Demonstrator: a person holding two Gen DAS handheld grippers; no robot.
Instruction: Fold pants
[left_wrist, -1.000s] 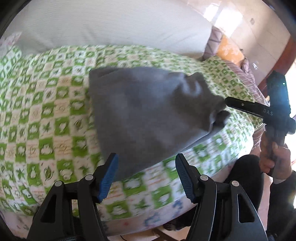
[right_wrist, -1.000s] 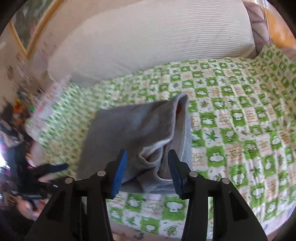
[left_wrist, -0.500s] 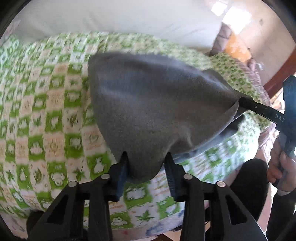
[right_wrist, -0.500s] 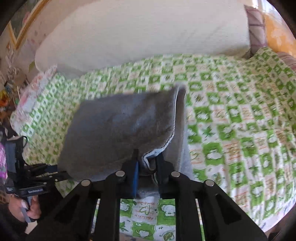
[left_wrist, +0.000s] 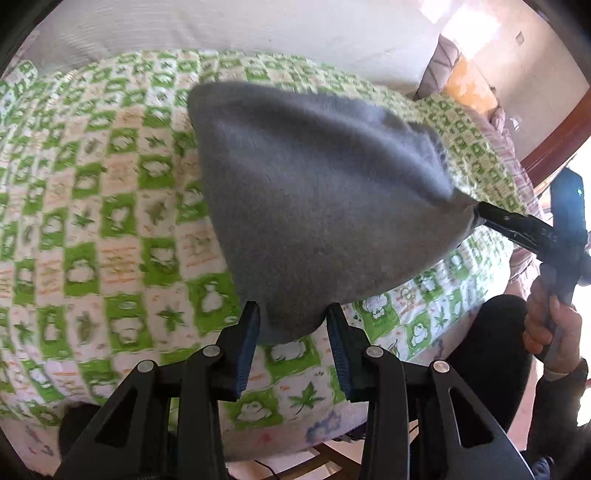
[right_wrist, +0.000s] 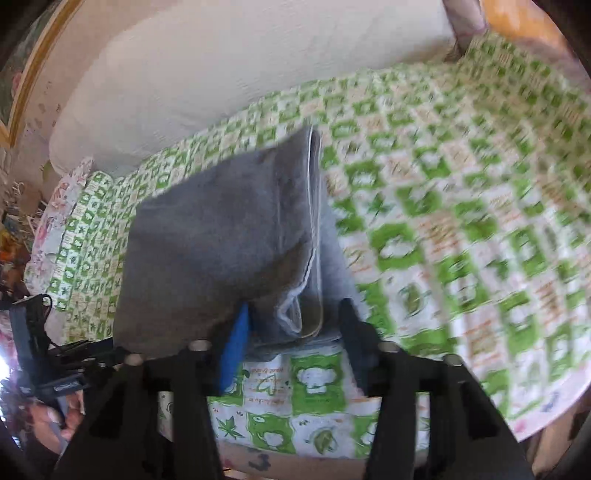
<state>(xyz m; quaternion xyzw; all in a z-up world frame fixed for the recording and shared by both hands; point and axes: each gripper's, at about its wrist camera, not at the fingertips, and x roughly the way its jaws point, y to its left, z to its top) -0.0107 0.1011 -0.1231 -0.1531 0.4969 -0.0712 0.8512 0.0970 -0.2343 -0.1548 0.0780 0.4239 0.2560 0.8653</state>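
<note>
Pants (left_wrist: 317, 206), near edge lifted between both half-parted hand-held grippers (left_wrist: 293, 325) (right_wrist: 295, 325); grip unclear.

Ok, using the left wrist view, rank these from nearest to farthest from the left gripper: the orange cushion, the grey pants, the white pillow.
1. The grey pants: their near corner sits between the left gripper fingers.
2. The white pillow: across the green checked bedspread, along the far edge.
3. The orange cushion: far right corner, beyond the pillow's end.
</note>
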